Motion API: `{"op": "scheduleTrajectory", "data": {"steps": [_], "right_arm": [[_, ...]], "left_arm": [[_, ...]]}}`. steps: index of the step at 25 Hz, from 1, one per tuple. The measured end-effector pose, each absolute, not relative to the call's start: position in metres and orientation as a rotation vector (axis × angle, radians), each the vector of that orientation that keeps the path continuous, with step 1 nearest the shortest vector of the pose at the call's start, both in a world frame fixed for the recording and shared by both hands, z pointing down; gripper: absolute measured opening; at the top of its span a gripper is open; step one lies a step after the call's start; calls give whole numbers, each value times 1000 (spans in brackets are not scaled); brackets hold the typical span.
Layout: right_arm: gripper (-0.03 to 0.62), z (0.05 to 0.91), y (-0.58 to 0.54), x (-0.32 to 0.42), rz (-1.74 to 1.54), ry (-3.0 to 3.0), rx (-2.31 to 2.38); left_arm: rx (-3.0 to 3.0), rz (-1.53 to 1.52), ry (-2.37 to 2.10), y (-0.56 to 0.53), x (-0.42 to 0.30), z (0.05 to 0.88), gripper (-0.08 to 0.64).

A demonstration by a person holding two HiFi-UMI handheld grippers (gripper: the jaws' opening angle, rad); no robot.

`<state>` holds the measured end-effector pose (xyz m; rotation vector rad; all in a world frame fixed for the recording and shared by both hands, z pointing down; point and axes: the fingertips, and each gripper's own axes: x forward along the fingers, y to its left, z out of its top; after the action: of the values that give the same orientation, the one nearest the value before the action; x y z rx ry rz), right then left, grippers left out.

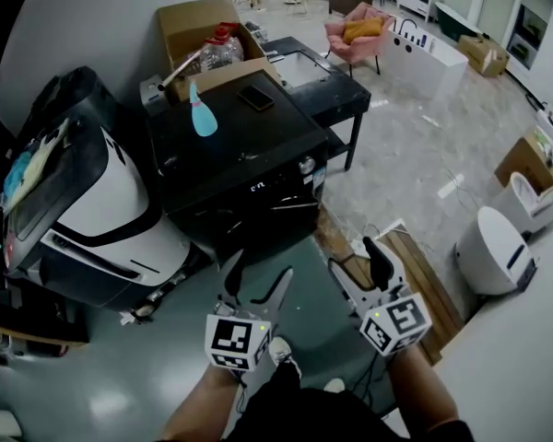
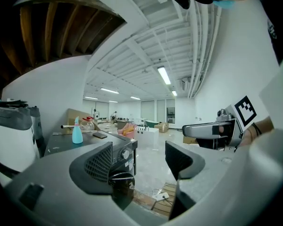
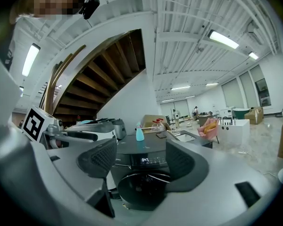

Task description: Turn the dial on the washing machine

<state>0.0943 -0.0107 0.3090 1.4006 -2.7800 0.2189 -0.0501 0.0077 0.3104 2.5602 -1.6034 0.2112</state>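
Gleaming floor (image 1: 424, 155) around black washing machine (image 1: 249, 141)

**Obscured and cut-off items, three views**
Washing machine (image 3: 144, 187): lower front hidden behind the body of the right tongs (image 3: 141, 157); display (image 3: 145, 160) digits too small to read. Dial (image 1: 306, 165): markings too small to tell. White appliance (image 1: 83, 219): cut off by the head view's left edge.

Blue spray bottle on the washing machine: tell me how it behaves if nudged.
The blue spray bottle stands upright, tall and slim, so a push near its top would probably tip it. The washing machine top looks smooth and flat, so a low push may only slide it. It looks plastic, likely light; fill level unseen.
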Motion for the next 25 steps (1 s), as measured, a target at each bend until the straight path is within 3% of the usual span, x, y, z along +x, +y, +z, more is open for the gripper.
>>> {"op": "scheduleTrajectory", "data": {"steps": [25], "right_arm": [[316, 340, -113, -29, 238, -2701, 1389]], "left_arm": [[2557, 143, -1543, -91, -167, 341, 333]]}}
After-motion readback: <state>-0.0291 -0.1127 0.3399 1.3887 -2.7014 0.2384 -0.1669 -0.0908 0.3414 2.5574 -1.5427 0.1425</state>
